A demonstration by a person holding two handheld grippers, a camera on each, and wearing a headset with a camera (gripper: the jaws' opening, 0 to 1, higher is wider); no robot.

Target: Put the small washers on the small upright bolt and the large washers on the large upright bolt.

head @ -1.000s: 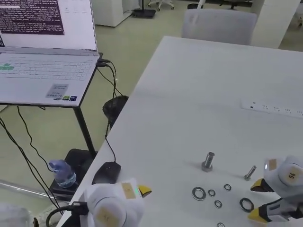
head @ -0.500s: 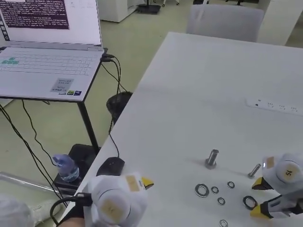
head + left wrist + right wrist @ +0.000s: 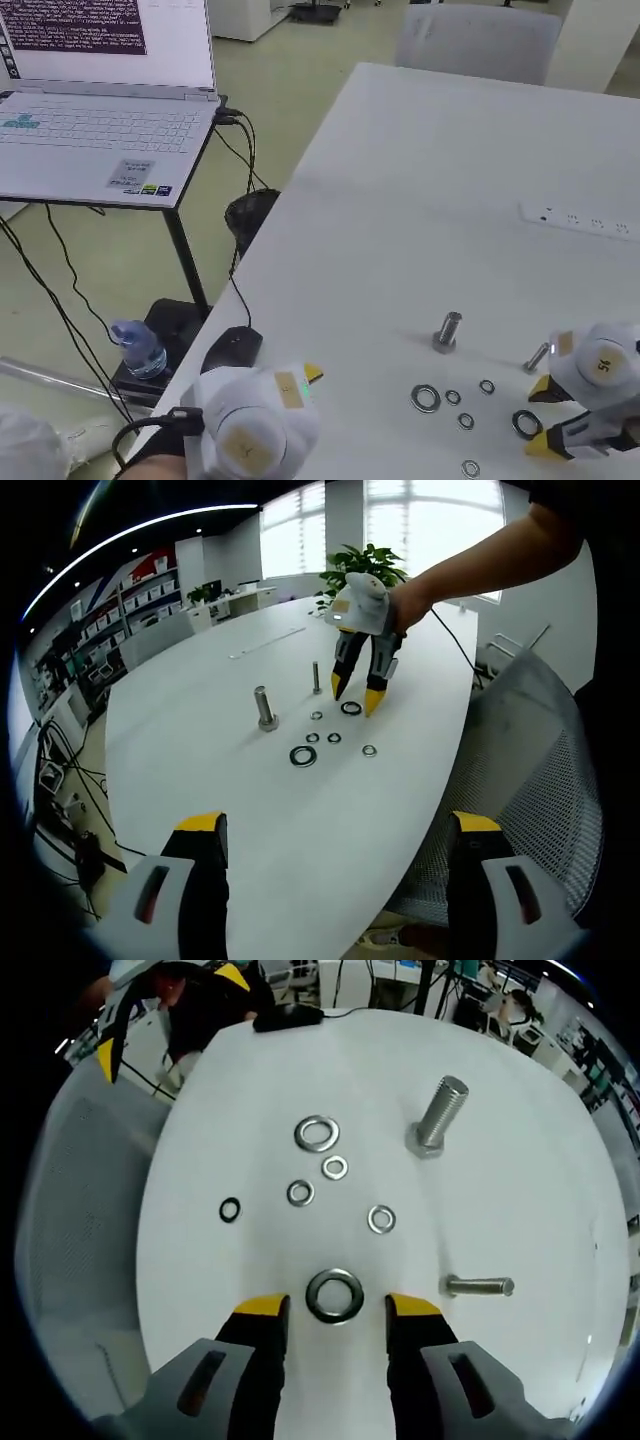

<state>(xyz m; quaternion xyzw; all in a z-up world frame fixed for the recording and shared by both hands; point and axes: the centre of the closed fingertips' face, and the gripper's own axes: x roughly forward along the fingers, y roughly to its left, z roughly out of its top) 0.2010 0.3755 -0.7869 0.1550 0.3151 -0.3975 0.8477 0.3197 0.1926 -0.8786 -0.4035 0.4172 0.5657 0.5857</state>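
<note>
White surface (image 3: 400,200) in an open office carries the work, with a laptop (image 3: 100,130) off to one side. Reference point: the large bolt (image 3: 447,331), upright on its head and bare. The small bolt (image 3: 536,356) stands near it, also bare. One large washer (image 3: 425,398) lies just beside the large bolt, with four small washers (image 3: 465,421) scattered near it. A second large washer (image 3: 334,1295) lies further from the large bolt, on the small bolt's side.

Change over the last second: bolts and washers lie as they did, and the shift in the picture is the head's. The right hand-held gripper (image 3: 336,1310) has edged in slightly. Its jaws, spread wide and holding nothing, now straddle the second large washer without visibly touching it. The left hand-held gripper (image 3: 335,825) is wide open, empty, and well apart from the large bolt.

Assessment: no washer is placed yet, and the first pick looks imminent. A flat washer on a smooth surface may slip as the jaws close.
</note>
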